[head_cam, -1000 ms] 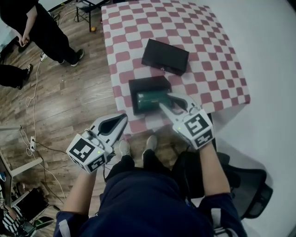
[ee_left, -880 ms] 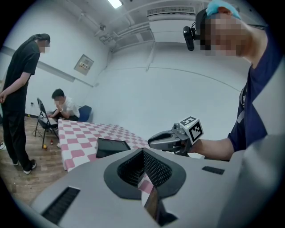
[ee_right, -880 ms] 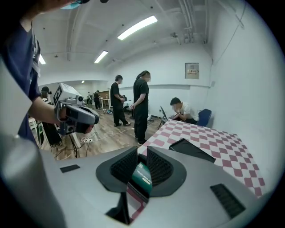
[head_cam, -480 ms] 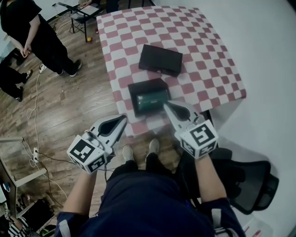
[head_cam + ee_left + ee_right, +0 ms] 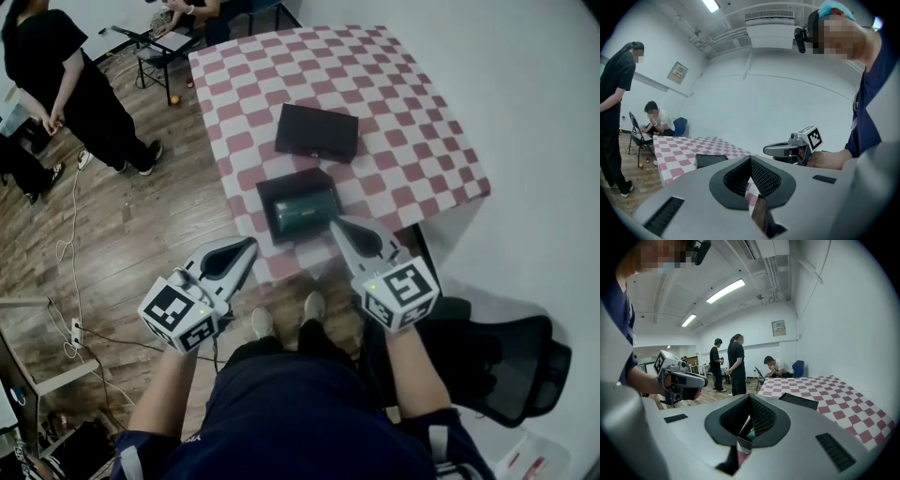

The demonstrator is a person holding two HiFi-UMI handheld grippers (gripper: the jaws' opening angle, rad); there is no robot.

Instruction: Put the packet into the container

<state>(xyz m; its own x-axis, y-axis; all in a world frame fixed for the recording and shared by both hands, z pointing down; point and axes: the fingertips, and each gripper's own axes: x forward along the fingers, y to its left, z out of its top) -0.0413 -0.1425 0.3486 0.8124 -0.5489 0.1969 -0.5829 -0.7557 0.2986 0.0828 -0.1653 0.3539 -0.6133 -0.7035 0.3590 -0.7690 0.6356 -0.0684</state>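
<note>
The green packet point(image 5: 302, 214) lies inside the open black container point(image 5: 266, 192) near the front edge of the checkered table point(image 5: 412, 141). The container's black lid point(image 5: 317, 131) rests further back on the cloth. My right gripper point(image 5: 336, 223) is shut and empty, its tip just in front of the container's right corner, off the table edge. My left gripper point(image 5: 251, 242) hangs lower left over the floor, also shut with nothing in it. In the gripper views the left gripper point(image 5: 751, 159) and the right gripper point(image 5: 750, 398) each show meeting tips.
A black office chair point(image 5: 506, 366) stands at the lower right beside the white wall. People stand on the wood floor point(image 5: 122, 216) at the upper left, and one person sits at the far end of the table. Cables trail across the floor at the left.
My right gripper has drawn back from inside the container toward me and its jaws have closed; the packet stays in the container. The left gripper has barely moved.
</note>
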